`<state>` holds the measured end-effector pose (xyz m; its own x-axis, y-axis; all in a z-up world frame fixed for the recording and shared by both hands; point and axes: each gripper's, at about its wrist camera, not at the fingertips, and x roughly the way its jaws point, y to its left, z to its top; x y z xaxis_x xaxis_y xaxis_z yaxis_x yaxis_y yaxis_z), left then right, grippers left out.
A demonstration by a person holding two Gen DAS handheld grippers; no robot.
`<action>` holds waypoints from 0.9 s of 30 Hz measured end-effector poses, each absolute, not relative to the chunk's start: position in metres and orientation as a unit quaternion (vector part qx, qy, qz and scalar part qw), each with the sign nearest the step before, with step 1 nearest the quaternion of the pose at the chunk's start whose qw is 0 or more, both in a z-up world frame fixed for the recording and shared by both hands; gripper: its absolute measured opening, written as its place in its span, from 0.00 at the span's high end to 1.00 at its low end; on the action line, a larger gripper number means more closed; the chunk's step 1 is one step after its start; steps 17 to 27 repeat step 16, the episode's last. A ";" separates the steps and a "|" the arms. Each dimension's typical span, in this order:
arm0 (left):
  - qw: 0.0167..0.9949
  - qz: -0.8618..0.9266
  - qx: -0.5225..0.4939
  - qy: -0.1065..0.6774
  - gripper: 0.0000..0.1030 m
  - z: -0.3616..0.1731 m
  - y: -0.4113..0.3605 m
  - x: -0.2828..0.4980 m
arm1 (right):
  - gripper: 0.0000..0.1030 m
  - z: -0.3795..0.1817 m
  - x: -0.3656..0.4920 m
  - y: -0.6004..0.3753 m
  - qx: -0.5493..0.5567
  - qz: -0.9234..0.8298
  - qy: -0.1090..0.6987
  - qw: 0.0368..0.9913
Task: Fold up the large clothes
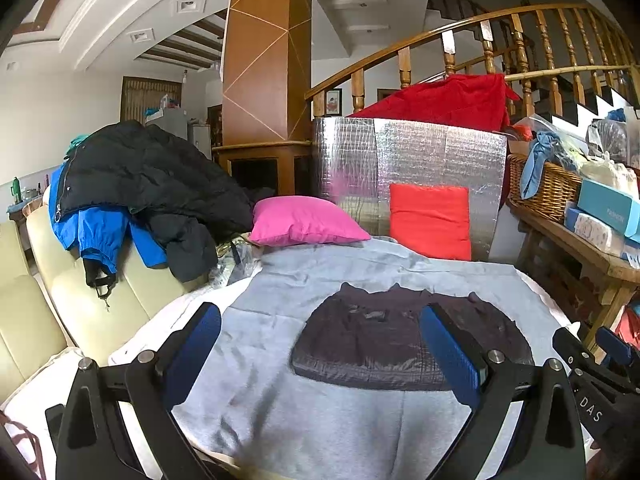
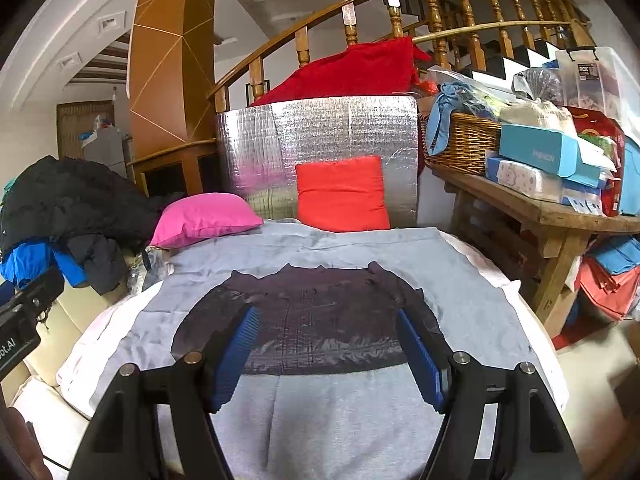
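left wrist view: sits behind left tongs, looks forward and slightly down over grey sheet, close above it; dark folded garment lies right of centre. right wrist view: behind right tongs, same heading, set further right; garment centred. shared: sheet, garment, pink pillow, red pillow, foil panel, railing. each view catches other tongs at frame edge.

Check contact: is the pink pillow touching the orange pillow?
Apart. The left wrist view shows the pink pillow lying left of the orange pillow, with silver foil board and grey cloth visible in the gap between them.
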<state>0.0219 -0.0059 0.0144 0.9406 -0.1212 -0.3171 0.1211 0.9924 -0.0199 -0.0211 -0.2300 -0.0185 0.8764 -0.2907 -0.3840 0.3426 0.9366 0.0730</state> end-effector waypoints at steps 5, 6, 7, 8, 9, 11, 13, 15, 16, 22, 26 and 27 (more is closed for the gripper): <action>0.984 -0.065 0.002 0.164 0.03 0.016 -0.010 0.030 | 0.27 -0.019 -0.016 -0.233 0.069 -0.165 0.191 0.965; 0.984 -0.065 0.002 0.166 0.03 0.016 -0.011 0.032 | 0.27 -0.020 -0.014 -0.234 0.069 -0.165 0.192 0.965; 0.984 -0.065 0.002 0.167 0.03 0.016 -0.012 0.034 | 0.27 -0.020 -0.011 -0.235 0.069 -0.165 0.193 0.965; 0.984 -0.065 0.002 0.168 0.03 0.016 -0.012 0.036 | 0.27 -0.021 -0.010 -0.235 0.068 -0.166 0.193 0.965; 0.984 -0.065 0.003 0.168 0.03 0.015 -0.014 0.039 | 0.27 -0.021 -0.007 -0.236 0.066 -0.167 0.194 0.964; 0.983 -0.069 0.003 0.171 0.03 0.013 -0.017 0.047 | 0.27 -0.022 0.000 -0.239 0.063 -0.171 0.195 0.964; 0.982 -0.073 0.002 0.176 0.03 0.009 -0.021 0.058 | 0.27 -0.023 0.009 -0.247 0.065 -0.172 0.197 0.963; 0.979 -0.067 0.002 0.190 0.03 0.001 -0.025 0.076 | 0.27 -0.027 0.020 -0.260 0.073 -0.177 0.202 0.961; 0.977 -0.067 0.002 0.201 0.03 -0.004 -0.027 0.088 | 0.27 -0.029 0.026 -0.268 0.077 -0.181 0.205 0.959; 0.977 -0.067 0.002 0.201 0.03 -0.004 -0.027 0.088 | 0.27 -0.029 0.026 -0.268 0.077 -0.181 0.205 0.959; 0.977 -0.067 0.002 0.201 0.03 -0.004 -0.027 0.088 | 0.27 -0.029 0.026 -0.268 0.077 -0.181 0.205 0.959; 0.977 -0.067 0.002 0.201 0.03 -0.004 -0.027 0.088 | 0.27 -0.029 0.026 -0.268 0.077 -0.181 0.205 0.959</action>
